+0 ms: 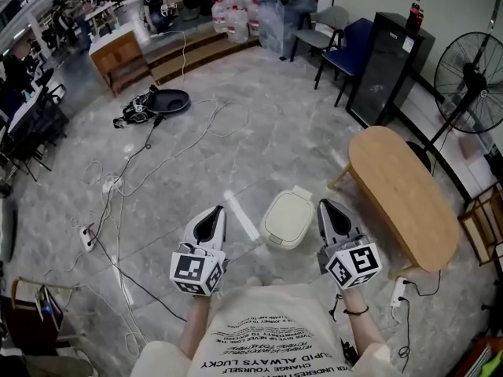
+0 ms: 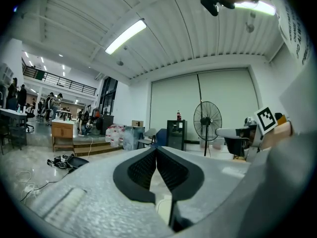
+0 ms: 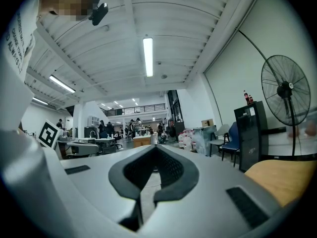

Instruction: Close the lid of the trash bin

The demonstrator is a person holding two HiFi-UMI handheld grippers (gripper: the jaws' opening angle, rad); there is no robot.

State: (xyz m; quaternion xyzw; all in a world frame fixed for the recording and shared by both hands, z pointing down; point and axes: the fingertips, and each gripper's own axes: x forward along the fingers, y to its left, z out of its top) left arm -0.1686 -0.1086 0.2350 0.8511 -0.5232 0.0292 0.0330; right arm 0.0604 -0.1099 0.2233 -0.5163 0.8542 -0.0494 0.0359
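Observation:
A cream trash bin (image 1: 288,218) stands on the floor between my two grippers, and from above its lid lies flat on top. In the head view my left gripper (image 1: 218,210) is held level to the bin's left, a little apart from it. My right gripper (image 1: 324,204) is level just beside the bin's right edge. In the left gripper view the left gripper (image 2: 156,148) has its black pads meeting at the tips, with nothing between them. The right gripper (image 3: 155,147) likewise shows its pads closed together and empty. The bin is hidden in both gripper views.
An oval wooden table (image 1: 401,195) stands right of the bin, with a standing fan (image 1: 471,81) and a black cabinet (image 1: 385,65) behind it. Cables (image 1: 118,210) and a power strip (image 1: 86,234) trail over the floor at left. A white strip (image 1: 242,214) lies near the bin.

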